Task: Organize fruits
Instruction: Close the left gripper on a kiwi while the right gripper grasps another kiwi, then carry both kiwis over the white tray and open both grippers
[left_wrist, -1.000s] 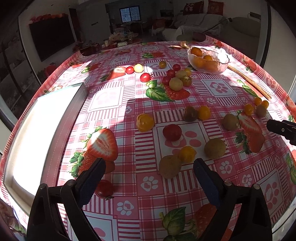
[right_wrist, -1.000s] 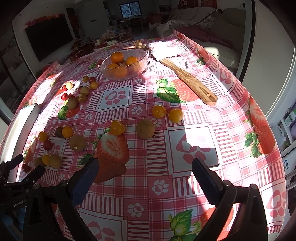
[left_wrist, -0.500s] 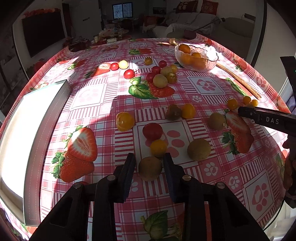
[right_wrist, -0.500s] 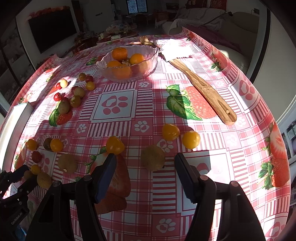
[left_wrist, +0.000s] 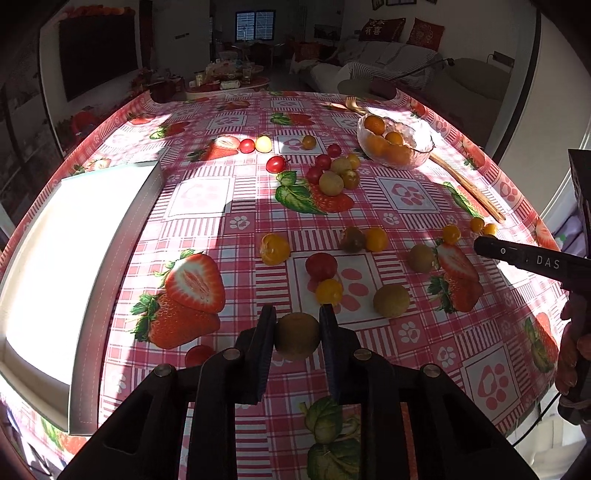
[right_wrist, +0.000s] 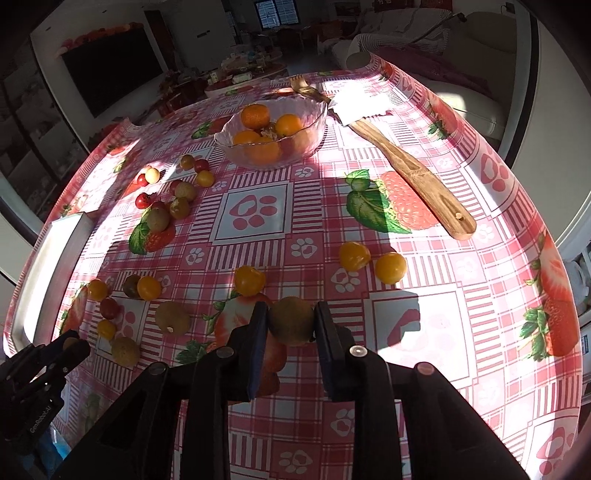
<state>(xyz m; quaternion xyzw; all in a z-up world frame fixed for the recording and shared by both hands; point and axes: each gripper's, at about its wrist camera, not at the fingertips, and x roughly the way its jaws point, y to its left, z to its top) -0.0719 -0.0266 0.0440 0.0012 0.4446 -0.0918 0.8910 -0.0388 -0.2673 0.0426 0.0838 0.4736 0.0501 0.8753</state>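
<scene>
My left gripper (left_wrist: 297, 325) is shut on a brown kiwi (left_wrist: 296, 335) near the table's front. My right gripper (right_wrist: 291, 317) is shut on another brown kiwi (right_wrist: 290, 320). Loose fruits lie on the strawberry tablecloth: a red tomato (left_wrist: 320, 266), a yellow tomato (left_wrist: 328, 291), a brown kiwi (left_wrist: 390, 301), an orange tomato (left_wrist: 274, 249). In the right wrist view, two yellow tomatoes (right_wrist: 390, 267) lie just beyond the held kiwi. A glass bowl (left_wrist: 421, 149) holding oranges stands at the back right; it also shows in the right wrist view (right_wrist: 317, 134).
A white tray (left_wrist: 74, 236) lies at the left; its edge shows in the right wrist view (right_wrist: 55, 254). A wooden spatula (right_wrist: 413, 170) lies right of the bowl, with a gold fork (right_wrist: 304, 88) behind. A cluster of small fruits (left_wrist: 336, 171) lies mid-table.
Both grippers have moved forward and closed, each onto a kiwi. They were wide open a second ago.
</scene>
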